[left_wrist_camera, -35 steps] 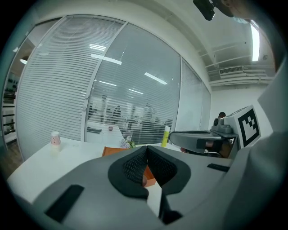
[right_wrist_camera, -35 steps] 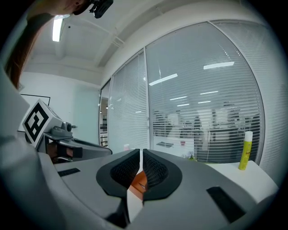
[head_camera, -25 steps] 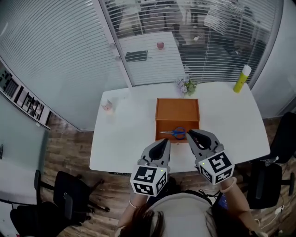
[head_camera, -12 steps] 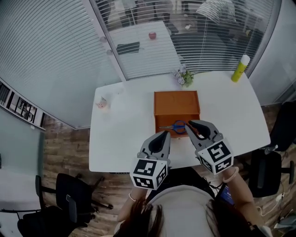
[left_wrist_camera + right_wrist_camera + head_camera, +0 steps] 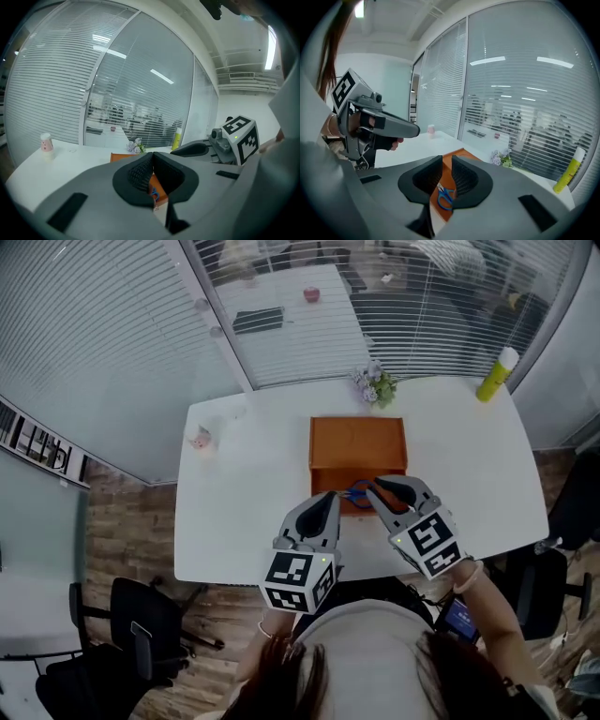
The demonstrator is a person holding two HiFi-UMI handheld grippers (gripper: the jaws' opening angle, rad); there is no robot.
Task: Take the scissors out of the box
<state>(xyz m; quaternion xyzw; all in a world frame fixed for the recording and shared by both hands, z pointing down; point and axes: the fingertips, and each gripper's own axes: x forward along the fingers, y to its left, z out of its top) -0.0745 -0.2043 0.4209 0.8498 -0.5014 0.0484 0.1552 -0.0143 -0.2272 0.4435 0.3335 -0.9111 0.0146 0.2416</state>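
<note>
Dips the right tool (image 5: 446,165) toward the box (image 5: 356,442), jaws just parting on nothing, likely readying for the scissors (image 5: 445,196) inside just ahead; left tool (image 5: 152,161) clenched, empty.

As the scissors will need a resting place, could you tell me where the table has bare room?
The table is bare left of the orange box, up to the small pink cup, and right of it, up to the yellow bottle. Tight: the strip in front of the box, and by the flowers behind it.
</note>
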